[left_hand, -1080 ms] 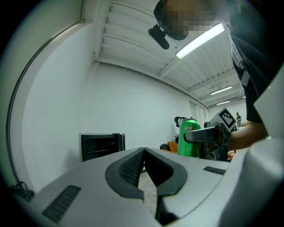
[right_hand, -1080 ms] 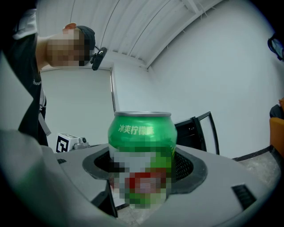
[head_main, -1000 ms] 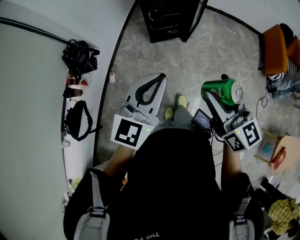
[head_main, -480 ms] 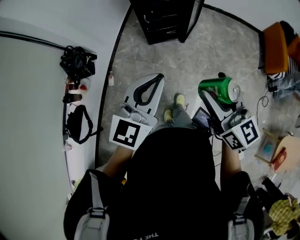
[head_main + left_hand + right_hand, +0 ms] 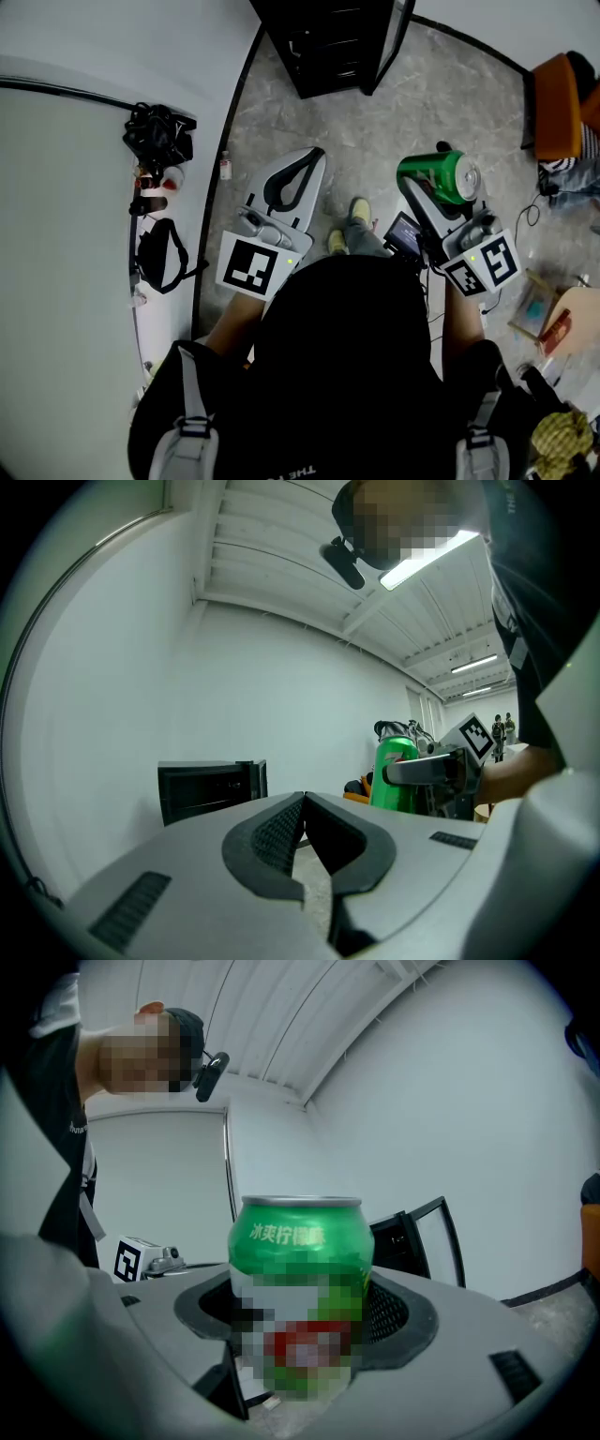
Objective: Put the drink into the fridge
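Drink can (image 5: 300, 1241), green, is clamped in the right claw (image 5: 433, 180); the left claw (image 5: 303, 804) is pressed together, empty.

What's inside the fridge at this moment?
The fridge stands open. Only dark shelves show inside, and any contents are too dark to tell. The can is outside it, held in the right gripper.

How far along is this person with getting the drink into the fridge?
Done: the green can is picked up, clamped in the right gripper. In hand: it is held above the floor, facing the black fridge, whose door looks open. Left: reaching the fridge and setting the can inside. The left gripper is shut and empty.
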The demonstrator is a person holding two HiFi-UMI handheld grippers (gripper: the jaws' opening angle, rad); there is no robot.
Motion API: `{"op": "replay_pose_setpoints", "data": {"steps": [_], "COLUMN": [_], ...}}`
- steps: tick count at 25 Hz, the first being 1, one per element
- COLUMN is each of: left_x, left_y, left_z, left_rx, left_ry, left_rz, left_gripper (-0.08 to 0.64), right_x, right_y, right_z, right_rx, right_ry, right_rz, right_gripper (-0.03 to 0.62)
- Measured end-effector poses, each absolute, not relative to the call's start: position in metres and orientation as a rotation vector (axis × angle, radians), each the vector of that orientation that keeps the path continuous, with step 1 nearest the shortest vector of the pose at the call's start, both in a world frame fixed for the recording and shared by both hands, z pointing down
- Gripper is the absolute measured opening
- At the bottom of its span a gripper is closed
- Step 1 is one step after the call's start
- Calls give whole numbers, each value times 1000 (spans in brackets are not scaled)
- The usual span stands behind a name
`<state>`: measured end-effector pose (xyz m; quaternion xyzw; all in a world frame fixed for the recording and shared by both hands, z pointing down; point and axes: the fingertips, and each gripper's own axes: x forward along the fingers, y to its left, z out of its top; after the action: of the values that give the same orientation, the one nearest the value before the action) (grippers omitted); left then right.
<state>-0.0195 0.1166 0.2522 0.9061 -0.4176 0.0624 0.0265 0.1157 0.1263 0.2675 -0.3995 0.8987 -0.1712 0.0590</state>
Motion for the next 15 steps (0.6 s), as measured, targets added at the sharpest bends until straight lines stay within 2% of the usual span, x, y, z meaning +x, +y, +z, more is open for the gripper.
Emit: {"op": "replay_pose_setpoints", "data": {"steps": [15], "left_x": [-11], "left_y": [117], "left_z": [247], "left_rx": [2826], "left_ry": [-1365], "left_rz": [157], "left_gripper": [11], "right_x": [116], "right_y": [127], "right_z": [268], "right_rx": [-1121], "right_ry": [2743], "right_rz": [-471], "right_gripper": [341]}}
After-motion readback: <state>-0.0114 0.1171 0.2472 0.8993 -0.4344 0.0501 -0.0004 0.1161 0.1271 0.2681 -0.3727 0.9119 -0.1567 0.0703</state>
